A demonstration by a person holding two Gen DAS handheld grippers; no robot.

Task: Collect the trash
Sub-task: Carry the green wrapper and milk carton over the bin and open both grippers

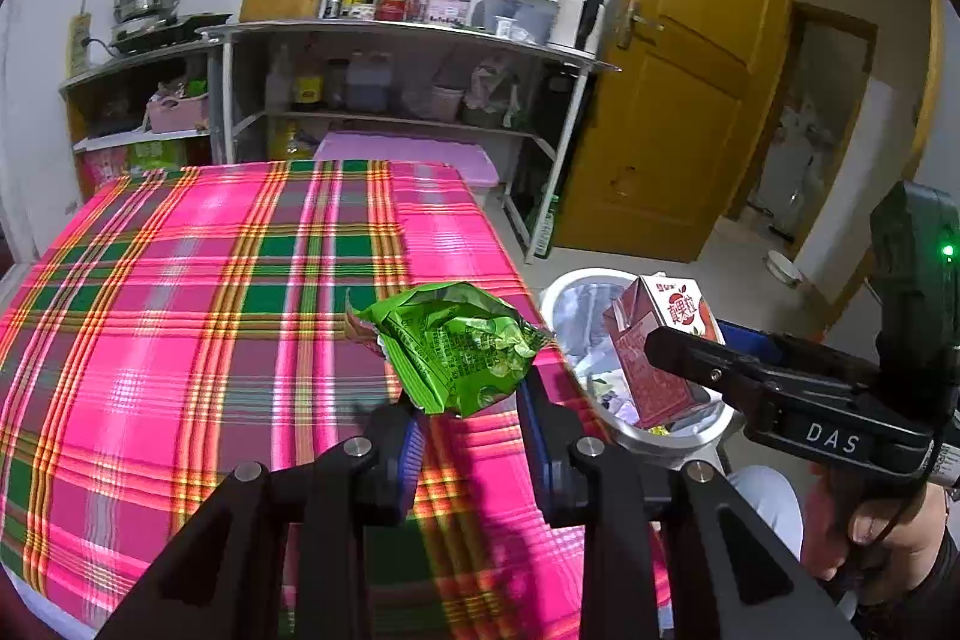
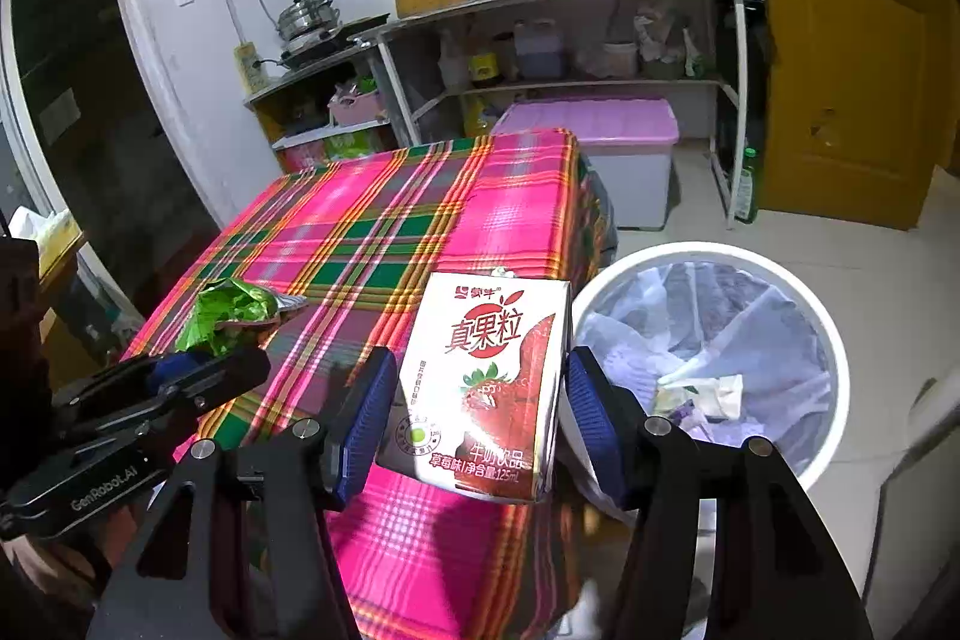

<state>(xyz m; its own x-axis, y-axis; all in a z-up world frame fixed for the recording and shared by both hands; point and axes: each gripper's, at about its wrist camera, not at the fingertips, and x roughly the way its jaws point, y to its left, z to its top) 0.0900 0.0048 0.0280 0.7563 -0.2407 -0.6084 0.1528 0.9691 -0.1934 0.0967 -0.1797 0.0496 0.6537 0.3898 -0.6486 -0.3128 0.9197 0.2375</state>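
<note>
You've got two pieces of trash in hand, one per tong. Your left gripper (image 1: 474, 424) is clenched on the crumpled green snack wrapper (image 1: 456, 346), though its lower edge is tucked down between the blue pads so you can't see exactly how much is pinched. Your right gripper (image 2: 480, 412) is grasping the strawberry milk carton (image 2: 489, 388) by its sides; the carton's back face is hidden, and from the left wrist view a finger covers part of it. One white trash bin (image 2: 834, 358) with a clear liner sits just right of the right tong, its near rim cut off behind the finger. The scraps inside are too jumbled to count. Both items hang over the plaid tablecloth (image 1: 180, 292) edge
</note>
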